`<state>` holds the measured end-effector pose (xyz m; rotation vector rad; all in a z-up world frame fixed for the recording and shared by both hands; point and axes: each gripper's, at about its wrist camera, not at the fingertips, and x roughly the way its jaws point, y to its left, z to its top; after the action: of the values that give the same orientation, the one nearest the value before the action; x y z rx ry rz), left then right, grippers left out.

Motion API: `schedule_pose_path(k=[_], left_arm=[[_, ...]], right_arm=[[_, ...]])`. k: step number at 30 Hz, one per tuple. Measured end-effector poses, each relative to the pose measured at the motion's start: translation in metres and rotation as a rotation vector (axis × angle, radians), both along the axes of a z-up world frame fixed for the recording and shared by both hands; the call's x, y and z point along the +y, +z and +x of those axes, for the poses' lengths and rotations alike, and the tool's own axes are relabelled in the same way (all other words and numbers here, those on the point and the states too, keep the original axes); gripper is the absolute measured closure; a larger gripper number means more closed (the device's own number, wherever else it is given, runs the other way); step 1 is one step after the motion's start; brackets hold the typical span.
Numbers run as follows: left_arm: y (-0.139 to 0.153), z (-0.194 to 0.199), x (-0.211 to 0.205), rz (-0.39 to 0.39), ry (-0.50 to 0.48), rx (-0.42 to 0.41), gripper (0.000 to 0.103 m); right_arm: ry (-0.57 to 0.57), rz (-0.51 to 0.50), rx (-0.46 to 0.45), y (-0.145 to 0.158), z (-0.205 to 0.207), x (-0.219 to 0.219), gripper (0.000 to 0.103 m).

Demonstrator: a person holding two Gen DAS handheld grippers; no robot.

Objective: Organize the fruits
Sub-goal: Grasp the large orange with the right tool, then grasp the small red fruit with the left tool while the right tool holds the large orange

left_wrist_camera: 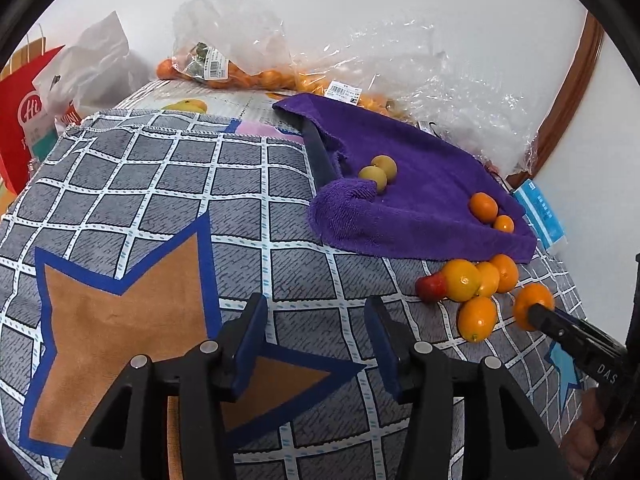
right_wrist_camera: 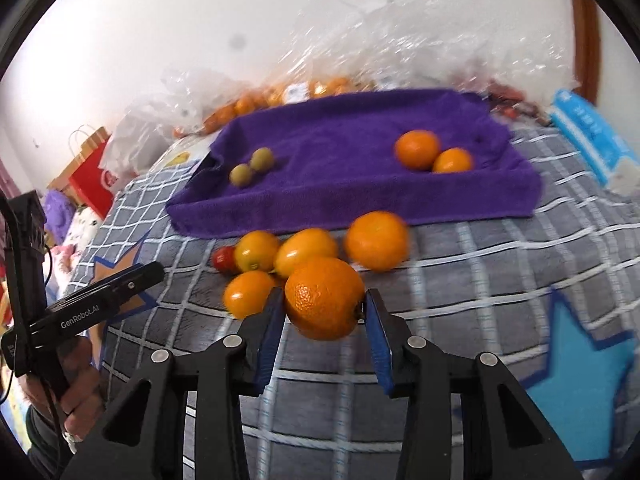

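Observation:
My right gripper [right_wrist_camera: 324, 304] is shut on a large orange [right_wrist_camera: 324, 298], both blue pads against its sides, just above the checked cloth. In the left wrist view that orange [left_wrist_camera: 534, 306] shows at the tip of the right gripper [left_wrist_camera: 536, 314]. Behind it lies a cluster of orange and yellow citrus [right_wrist_camera: 304, 252] with a small red fruit [right_wrist_camera: 225, 259]. On the purple towel [right_wrist_camera: 340, 192] sit two greenish fruits [right_wrist_camera: 252, 166] on the left and two oranges [right_wrist_camera: 418, 150] on the right. My left gripper [left_wrist_camera: 316, 308] hangs open over the star pattern, holding nothing.
A grey checked cloth [left_wrist_camera: 160, 200] with star prints covers the surface. Clear plastic bags of oranges [left_wrist_camera: 240, 76] line the wall behind the towel. A red paper bag [left_wrist_camera: 24, 120] stands far left, and a blue tissue pack [left_wrist_camera: 544, 216] lies at the right edge.

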<state>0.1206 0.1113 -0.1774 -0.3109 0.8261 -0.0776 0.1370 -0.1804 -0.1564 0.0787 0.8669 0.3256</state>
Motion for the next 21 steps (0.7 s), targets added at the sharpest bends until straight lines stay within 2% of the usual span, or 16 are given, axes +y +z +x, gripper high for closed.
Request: schedule_pose_path(k=[5, 9, 21], left_arm=[[0.000, 0.000, 0.000, 0.000, -0.001, 0.000, 0.054], [0.000, 0.000, -0.001, 0.003, -0.003, 0.000, 0.053], [-0.001, 0.000, -0.002, 0.005, -0.003, 0.000, 0.051]], right_arm=[[-0.035, -0.079, 0.021, -0.009, 0.002, -0.010, 0.063], [-0.053, -0.073, 0.021, -0.016, 0.003, -0.011, 0.062], [-0.095, -0.137, 0.012, -0.025, 0.019, 0.003, 0.063]])
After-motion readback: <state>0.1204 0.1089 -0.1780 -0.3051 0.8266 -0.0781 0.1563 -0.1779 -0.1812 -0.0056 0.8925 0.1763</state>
